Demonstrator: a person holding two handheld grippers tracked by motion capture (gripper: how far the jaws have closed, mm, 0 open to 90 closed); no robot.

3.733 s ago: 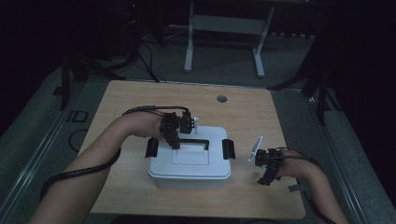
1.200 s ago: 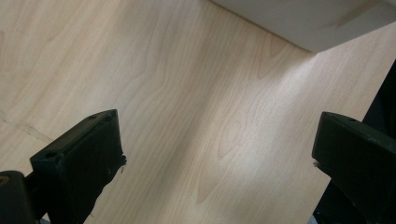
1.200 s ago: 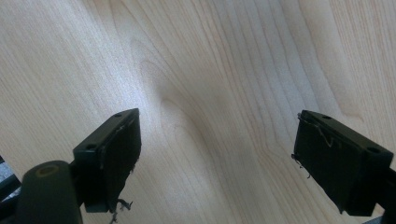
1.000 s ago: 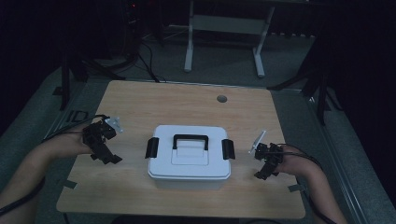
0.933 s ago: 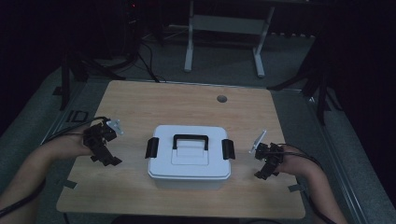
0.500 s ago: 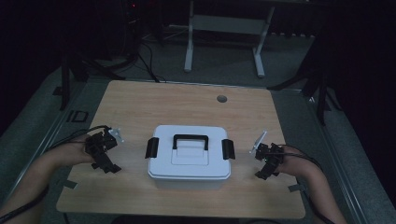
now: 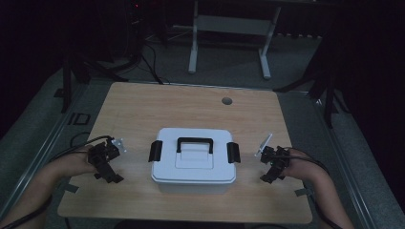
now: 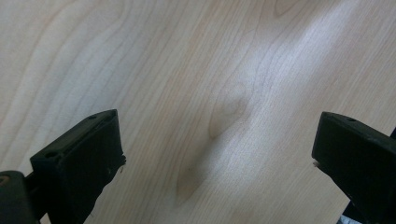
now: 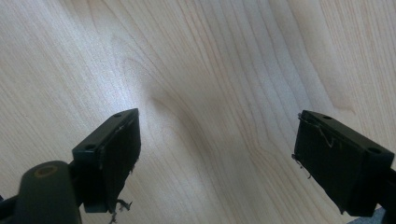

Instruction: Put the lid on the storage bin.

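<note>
Sitting near the middle of the wooden table (image 7: pixel 143 109), a little toward the near edge, the white plastic box (image 7: pixel 193 162) is waiting with its lid closed, and the 2 grippers are resting on either side of it, well apart from it. The left gripper (image 7: pixel 106 161) is lying on the table at the left of the box, and in the left gripper view its jaws are standing wide apart with bare wood between them. The right gripper (image 7: pixel 273 164) is lying at the right, and the right gripper view is showing the same: jaws spread, holding nothing. The box is looking stiff and smooth, probably a hard plastic that is slipping easily under black pads, and I cannot tell if it is full or empty, so its weight is unknown. The black handle (image 7: pixel 195 143) on top is seeming the best place for lifting. The 2 black latches, the left latch (image 7: pixel 155 150) and the right latch (image 7: pixel 232 152), are the places to pinch for opening, I am thinking.
</note>
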